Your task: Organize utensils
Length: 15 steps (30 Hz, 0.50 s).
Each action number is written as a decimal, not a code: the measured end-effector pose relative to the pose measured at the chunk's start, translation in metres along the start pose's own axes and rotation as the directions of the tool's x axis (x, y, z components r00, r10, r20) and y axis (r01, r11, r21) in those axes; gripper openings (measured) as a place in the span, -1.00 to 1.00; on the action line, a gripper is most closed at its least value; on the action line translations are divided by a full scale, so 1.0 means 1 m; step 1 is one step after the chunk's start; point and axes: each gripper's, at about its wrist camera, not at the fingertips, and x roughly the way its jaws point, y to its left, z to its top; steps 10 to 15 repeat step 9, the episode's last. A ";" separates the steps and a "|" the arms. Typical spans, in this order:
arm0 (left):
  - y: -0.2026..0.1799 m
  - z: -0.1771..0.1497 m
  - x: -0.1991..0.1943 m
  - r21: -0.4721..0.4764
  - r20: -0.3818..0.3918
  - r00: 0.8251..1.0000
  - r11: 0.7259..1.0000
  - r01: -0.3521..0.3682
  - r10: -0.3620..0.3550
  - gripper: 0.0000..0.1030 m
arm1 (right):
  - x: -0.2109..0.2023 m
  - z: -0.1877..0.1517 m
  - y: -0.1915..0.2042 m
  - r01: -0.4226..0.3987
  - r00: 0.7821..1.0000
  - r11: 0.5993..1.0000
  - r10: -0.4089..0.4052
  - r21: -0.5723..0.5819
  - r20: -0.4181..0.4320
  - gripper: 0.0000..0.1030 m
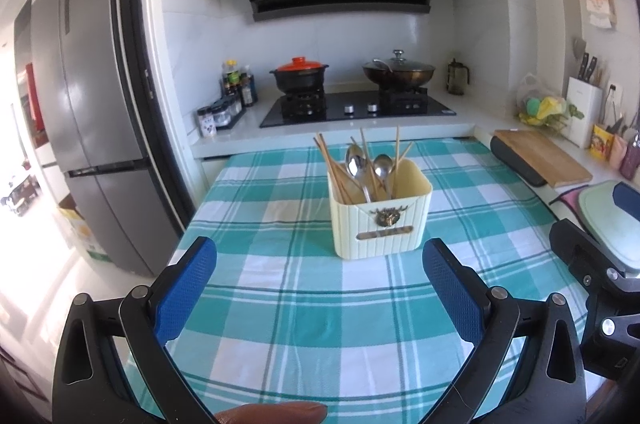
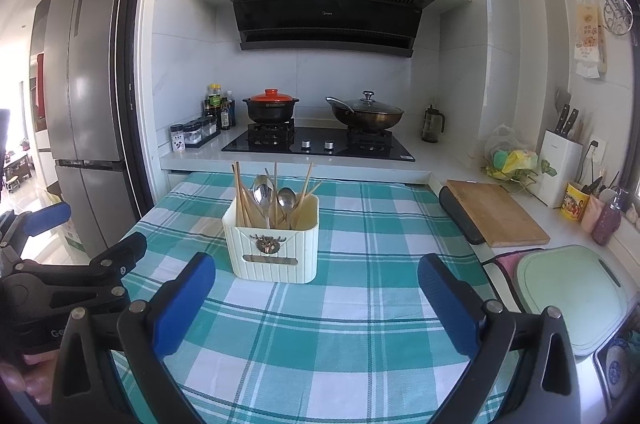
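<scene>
A cream ribbed utensil holder (image 1: pixel 382 220) (image 2: pixel 274 250) stands upright on the teal checked tablecloth (image 1: pixel 304 308) (image 2: pixel 340 324). Inside it stand wooden chopsticks (image 1: pixel 334 166) (image 2: pixel 241 194) and two metal spoons (image 1: pixel 356 162) (image 2: pixel 264 194). My left gripper (image 1: pixel 320 276) hangs open in front of the holder, short of it, with nothing between its blue pads (image 1: pixel 184 290). My right gripper (image 2: pixel 316 292) is also open and empty, with the holder ahead and slightly left. The left gripper's body (image 2: pixel 72 276) shows at the left of the right wrist view.
Behind the cloth is a gas hob (image 2: pixel 320 144) with a black pot with a red lid (image 2: pixel 271 106) and a lidded wok (image 2: pixel 366 112). Spice jars (image 2: pixel 192 132) stand left of it. A wooden cutting board (image 2: pixel 496 212), a green board (image 2: pixel 576 296) and a knife block (image 2: pixel 560 164) sit right. A fridge (image 1: pixel 88 104) is at left.
</scene>
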 end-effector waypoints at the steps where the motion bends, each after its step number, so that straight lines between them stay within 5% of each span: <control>1: 0.000 0.000 0.000 0.002 0.000 1.000 1.000 0.001 -0.001 0.99 | 0.000 0.000 0.000 0.000 1.000 1.000 0.000 0.000 -0.001 1.00; 15: 0.000 0.002 0.000 -0.012 0.021 1.000 1.000 -0.008 0.008 0.99 | 0.003 -0.001 -0.003 0.009 1.000 1.000 -0.009 0.000 -0.007 1.00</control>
